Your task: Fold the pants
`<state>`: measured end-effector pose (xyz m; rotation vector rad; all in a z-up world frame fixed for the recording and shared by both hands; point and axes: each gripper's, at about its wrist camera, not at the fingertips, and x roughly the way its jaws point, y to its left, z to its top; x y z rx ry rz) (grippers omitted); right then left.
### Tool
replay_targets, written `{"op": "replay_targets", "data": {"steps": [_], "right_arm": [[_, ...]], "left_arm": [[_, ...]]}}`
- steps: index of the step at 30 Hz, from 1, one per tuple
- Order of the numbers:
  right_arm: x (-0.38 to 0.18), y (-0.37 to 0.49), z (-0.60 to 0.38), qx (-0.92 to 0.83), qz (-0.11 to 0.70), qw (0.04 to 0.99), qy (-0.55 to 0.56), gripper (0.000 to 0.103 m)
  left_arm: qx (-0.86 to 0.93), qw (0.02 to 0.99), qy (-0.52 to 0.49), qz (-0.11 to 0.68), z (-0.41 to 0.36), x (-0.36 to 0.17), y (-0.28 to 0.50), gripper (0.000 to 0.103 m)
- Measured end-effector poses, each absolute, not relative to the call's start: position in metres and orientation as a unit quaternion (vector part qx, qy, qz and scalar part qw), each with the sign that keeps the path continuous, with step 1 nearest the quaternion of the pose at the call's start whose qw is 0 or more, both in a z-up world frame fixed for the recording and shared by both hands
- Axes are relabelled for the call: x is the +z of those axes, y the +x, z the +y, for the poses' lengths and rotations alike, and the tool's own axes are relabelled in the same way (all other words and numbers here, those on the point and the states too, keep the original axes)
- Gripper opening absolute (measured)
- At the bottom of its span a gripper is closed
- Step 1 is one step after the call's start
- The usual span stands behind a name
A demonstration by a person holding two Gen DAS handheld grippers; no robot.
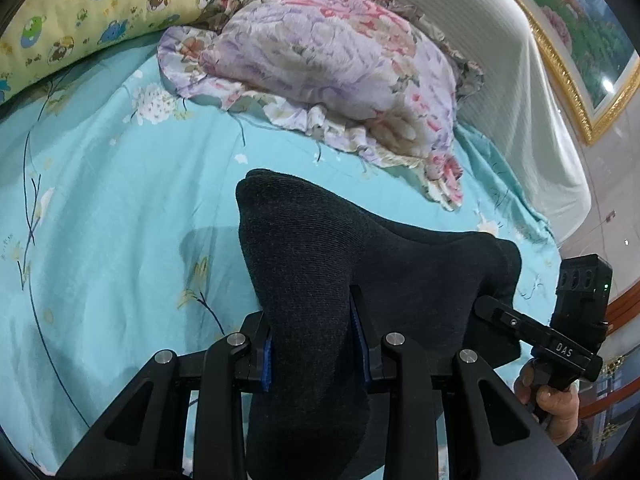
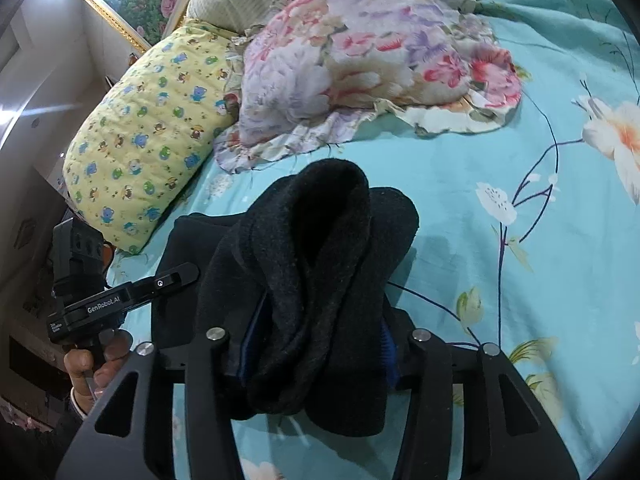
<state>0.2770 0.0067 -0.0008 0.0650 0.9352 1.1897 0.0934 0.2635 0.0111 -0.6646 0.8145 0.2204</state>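
The pants (image 1: 320, 264) are dark charcoal knit fabric, held up above the bed between both grippers. My left gripper (image 1: 316, 344) is shut on a bunched edge of the pants, with its blue pads (image 1: 267, 364) pressed against the cloth. My right gripper (image 2: 316, 344) is shut on another thick fold of the pants (image 2: 320, 248), which drapes over and hides its fingertips. The right gripper also shows at the right of the left wrist view (image 1: 536, 332), and the left gripper shows at the left of the right wrist view (image 2: 132, 292).
Below lies a bed with a turquoise floral sheet (image 1: 100, 220). A pink and lilac floral pillow (image 1: 340, 64) and a yellow bear-print pillow (image 2: 148, 136) lie at the head. A white headboard cover (image 1: 532, 92) and a gold-framed picture (image 1: 580, 52) are behind.
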Motion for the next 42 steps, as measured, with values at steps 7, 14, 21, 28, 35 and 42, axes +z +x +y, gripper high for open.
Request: {"op": "replay_targets", "data": {"steps": [7,14,21,28,35,42], "right_arm": [[-0.011,0.283,0.002,0.524,0.416,0.743,0.009,0.077],[-0.009,0.279,0.0,0.515,0.4,0.758,-0.001,0.08],[0.007,0.27,-0.015,0.508,0.383,0.771,0.027,0.085],[0.029,0.245,-0.039,0.499,0.339,0.797,0.03,0.09],[0.034,0.203,-0.058,0.496,0.287,0.819,0.0,0.098],[0.026,0.169,-0.06,0.502,0.264,0.822,-0.052,0.099]], "left_arm": [[0.121,0.864,-0.29,0.393,0.256,0.007,0.097,0.041],[0.143,0.863,-0.275,0.398,0.253,0.013,0.094,0.053],[0.176,0.87,-0.25,0.387,0.24,0.031,0.076,0.07],[0.199,0.882,-0.207,0.375,0.204,0.047,0.054,0.082],[0.209,0.885,-0.178,0.377,0.173,0.046,0.036,0.082],[0.212,0.88,-0.177,0.385,0.158,0.039,0.024,0.083]]}}
